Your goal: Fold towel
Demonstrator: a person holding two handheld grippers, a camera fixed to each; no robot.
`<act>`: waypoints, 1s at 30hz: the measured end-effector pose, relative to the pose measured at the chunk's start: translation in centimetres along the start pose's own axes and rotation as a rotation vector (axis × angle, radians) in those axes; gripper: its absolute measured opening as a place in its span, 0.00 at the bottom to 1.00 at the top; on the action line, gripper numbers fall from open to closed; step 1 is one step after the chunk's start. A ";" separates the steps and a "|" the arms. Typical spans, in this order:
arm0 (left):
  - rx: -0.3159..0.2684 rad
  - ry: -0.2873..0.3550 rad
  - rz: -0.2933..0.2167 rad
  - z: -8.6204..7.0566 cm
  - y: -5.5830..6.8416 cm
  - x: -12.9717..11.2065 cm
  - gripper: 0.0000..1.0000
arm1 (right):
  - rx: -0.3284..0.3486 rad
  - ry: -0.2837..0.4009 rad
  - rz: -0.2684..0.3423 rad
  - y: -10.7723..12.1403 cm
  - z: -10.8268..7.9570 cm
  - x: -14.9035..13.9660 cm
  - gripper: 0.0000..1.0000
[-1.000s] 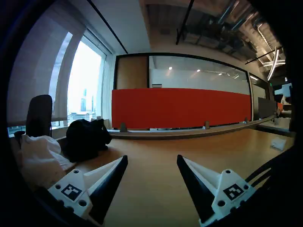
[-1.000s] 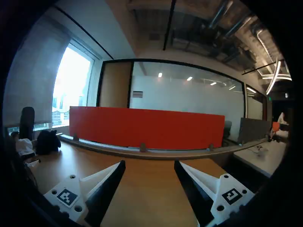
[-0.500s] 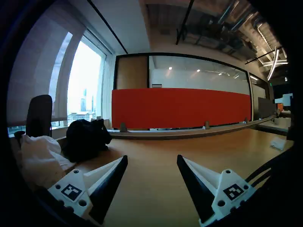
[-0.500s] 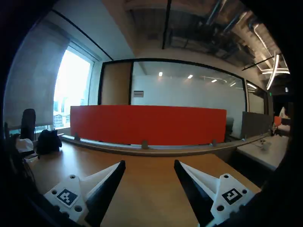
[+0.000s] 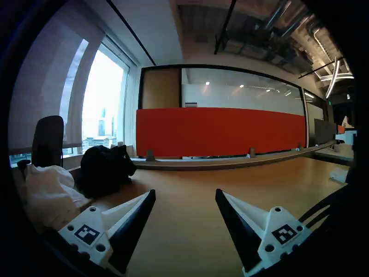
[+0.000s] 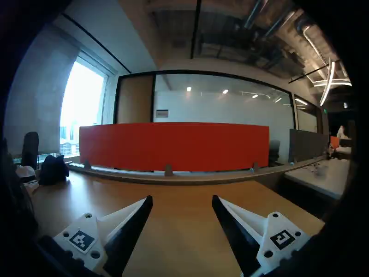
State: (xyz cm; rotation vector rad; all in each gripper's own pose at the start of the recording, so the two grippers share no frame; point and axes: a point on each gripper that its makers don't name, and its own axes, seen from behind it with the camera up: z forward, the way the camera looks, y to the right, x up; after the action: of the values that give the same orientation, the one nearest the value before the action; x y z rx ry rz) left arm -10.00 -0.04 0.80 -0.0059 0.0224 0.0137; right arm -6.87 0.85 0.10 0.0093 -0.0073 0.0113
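Towel (image 5: pixel 46 194) untouched; jaws of left gripper (image 5: pixel 184 191) and right gripper (image 6: pixel 181 197) agape.

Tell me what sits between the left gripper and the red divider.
Bare wooden desk, seen in the left gripper view: nothing rests between the open left gripper and the red divider.

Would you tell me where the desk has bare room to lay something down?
The wooden desk is bare from the left gripper and right gripper up to the red divider. Its window end is crowded: a black bag beside a white cloth.
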 end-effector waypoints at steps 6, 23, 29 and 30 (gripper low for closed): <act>0.000 0.000 0.000 0.0 0.0 0.0 0.96 | -0.006 0.008 0.010 0.7 0.3 -1.0 1.00; 0.000 0.000 0.000 0.0 0.0 0.1 0.96 | 0.005 -0.008 0.030 0.8 1.1 -4.6 1.00; 0.000 0.000 0.000 0.0 0.0 0.1 0.96 | 0.004 -0.015 0.030 0.7 1.2 -5.6 0.99; 0.000 0.000 0.000 0.0 0.0 0.1 0.96 | 0.004 -0.014 0.029 0.7 1.2 -5.7 0.99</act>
State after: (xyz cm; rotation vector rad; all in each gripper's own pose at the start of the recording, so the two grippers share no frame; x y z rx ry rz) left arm -9.88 0.01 0.83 -0.0061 0.0222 0.0138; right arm -12.61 1.46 1.23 0.0132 -0.0218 0.0402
